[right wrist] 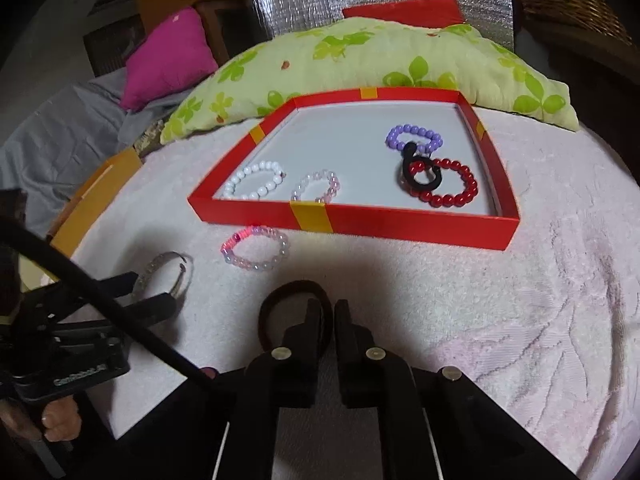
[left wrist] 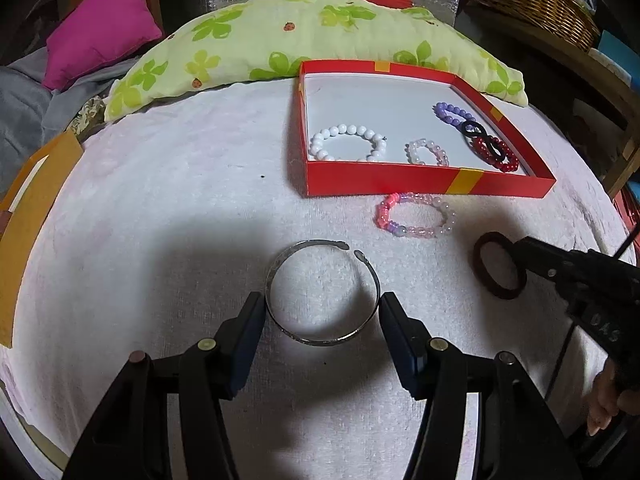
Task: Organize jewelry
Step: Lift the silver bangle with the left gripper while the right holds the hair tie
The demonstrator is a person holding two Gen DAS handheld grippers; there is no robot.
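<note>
A silver open bangle (left wrist: pixel 320 340) lies on the pale pink towel (left wrist: pixel 160 220), and my left gripper (left wrist: pixel 320 304) has a pad against each side of it. Right of it lies a dark maroon hair ring (left wrist: pixel 500 292) (right wrist: pixel 276 294). My right gripper (right wrist: pixel 328 308) (left wrist: pixel 516 246) is shut on its far edge. A pink and clear bead bracelet (left wrist: pixel 384 210) (right wrist: pixel 240 260) rests just outside the red box (left wrist: pixel 400 180) (right wrist: pixel 400 224). Inside the box lie white (left wrist: pixel 348 130), pale pink (left wrist: pixel 416 152), purple (left wrist: pixel 452 110) and red (left wrist: pixel 504 162) bead bracelets and a black hair tie (left wrist: pixel 476 136).
A green floral pillow (left wrist: pixel 280 40) lies behind the box, with a magenta cushion (left wrist: pixel 100 28) at the back left. An orange cardboard piece (left wrist: pixel 36 208) lines the towel's left edge. A wicker basket (left wrist: pixel 540 4) stands at the back right. A hand (left wrist: pixel 604 404) holds the right gripper.
</note>
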